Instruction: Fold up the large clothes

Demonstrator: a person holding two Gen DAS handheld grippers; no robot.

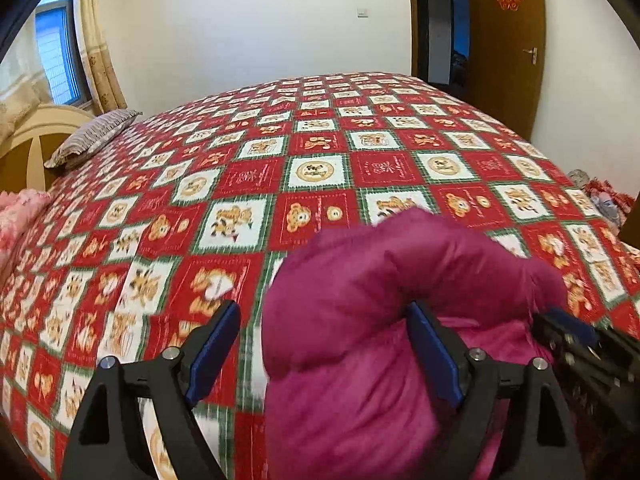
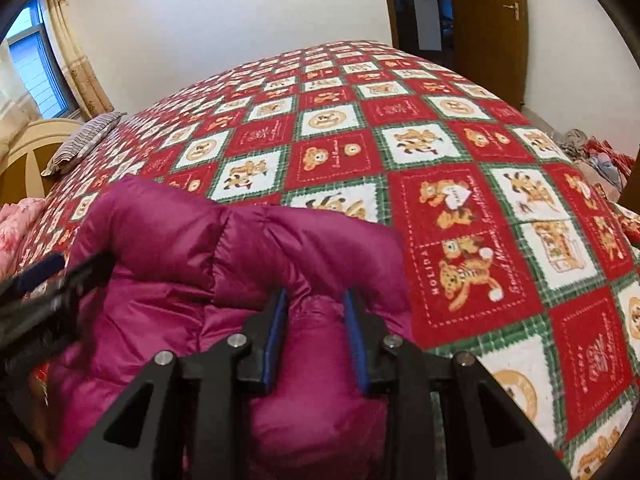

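Note:
A puffy magenta jacket (image 1: 380, 280) lies bunched on the bed's near edge, its quilted folds (image 2: 180, 240) humped up. In the left wrist view my left gripper (image 1: 324, 352) stands wide open. Its left pad is over bare quilt, and its right pad (image 1: 434, 356) rests against the jacket's side. My right gripper (image 2: 316, 336) is shut on a thick fold of the jacket that fills the gap between its blue pads. Each gripper shows at the edge of the other's view: the right gripper (image 1: 576, 336) and the left gripper (image 2: 44, 280). The jacket's lower part is hidden behind the fingers.
The bed carries a red, white and green bear-print quilt (image 1: 320, 168). A striped pillow (image 1: 92, 136) and a cream headboard (image 1: 36, 140) are at far left, with pink cloth (image 1: 20, 216) beside them. A clothes pile (image 2: 592, 152) lies at right, a brown door (image 1: 508, 40) beyond.

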